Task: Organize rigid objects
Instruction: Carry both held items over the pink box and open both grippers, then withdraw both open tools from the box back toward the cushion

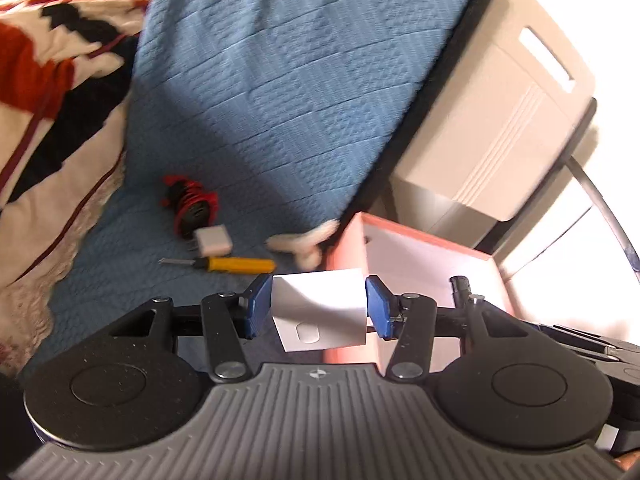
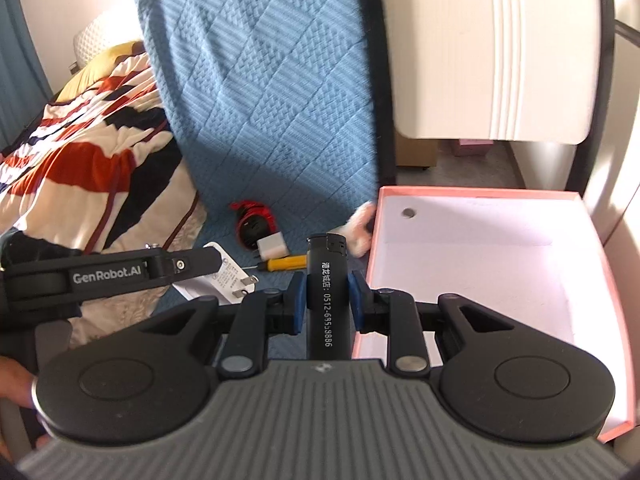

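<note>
Jaws on my left gripper (image 1: pixel 319 306) are clamped on a white boxy plug-in charger (image 1: pixel 320 310), its blue pads pressing the two sides, and I hold it in the air over the near corner of the pink-rimmed open cardboard box (image 1: pixel 430 258). From the right wrist view the same charger (image 2: pixel 224 276) shows its two metal prongs beside the left gripper's black arm. My right gripper (image 2: pixel 327 300) is clenched around a black cylindrical lighter (image 2: pixel 326 296) with white printing, standing upright between the pads, just left of the box's (image 2: pixel 600 264) edge. The box interior is white and holds a small round coin-like disc (image 2: pixel 408 212) near its far corner.

On the blue quilted bedspread (image 1: pixel 280 100) lie a red-and-black coiled cable bundle (image 1: pixel 190 206), a small white cube adapter (image 1: pixel 213 241) touching it, a yellow-handled screwdriver (image 1: pixel 232 265) just beside that, and a blurred white fluffy object (image 1: pixel 304 244) against the box. A patterned red, black and cream blanket (image 2: pixel 80 160) lies to the left.
</note>
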A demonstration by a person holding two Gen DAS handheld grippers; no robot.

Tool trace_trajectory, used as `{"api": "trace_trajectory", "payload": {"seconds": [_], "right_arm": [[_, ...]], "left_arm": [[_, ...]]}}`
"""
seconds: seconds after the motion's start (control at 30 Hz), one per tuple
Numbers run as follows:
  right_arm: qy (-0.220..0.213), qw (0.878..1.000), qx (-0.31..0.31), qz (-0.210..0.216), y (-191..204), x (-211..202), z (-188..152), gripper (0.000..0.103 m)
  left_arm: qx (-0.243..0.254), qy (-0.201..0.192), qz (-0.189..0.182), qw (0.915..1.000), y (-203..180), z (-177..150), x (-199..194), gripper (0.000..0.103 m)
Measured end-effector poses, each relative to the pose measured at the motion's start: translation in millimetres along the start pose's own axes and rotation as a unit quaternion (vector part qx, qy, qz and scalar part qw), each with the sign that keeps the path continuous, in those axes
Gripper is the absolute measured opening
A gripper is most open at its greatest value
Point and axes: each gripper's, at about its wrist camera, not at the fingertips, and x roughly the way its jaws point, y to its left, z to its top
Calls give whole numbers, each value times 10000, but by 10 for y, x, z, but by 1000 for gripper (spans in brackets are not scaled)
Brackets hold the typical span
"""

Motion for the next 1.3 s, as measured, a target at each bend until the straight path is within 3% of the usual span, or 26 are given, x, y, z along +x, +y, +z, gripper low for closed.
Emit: {"api": "trace_trajectory", "payload": {"seconds": [0.2,0.53,0.93,1.3], "right_arm": [[-171,9998,-88,-78,-200,-115,88,27],[-147,9992,136,-333,-672,-10,-92,27],[630,9921,829,-700,-1224,420,-728,27],[849,9847,1280,-829,-1399,497,-960,27]], "left_arm": [[-118,-53,-649,9978,-308,19,201,57],[190,245,-764,9966,-706,-297,705,57],[544,783,-704,9930,-927,-759,1274,57],[593,865,-886,9905,-968,-823,1293,53]]}}
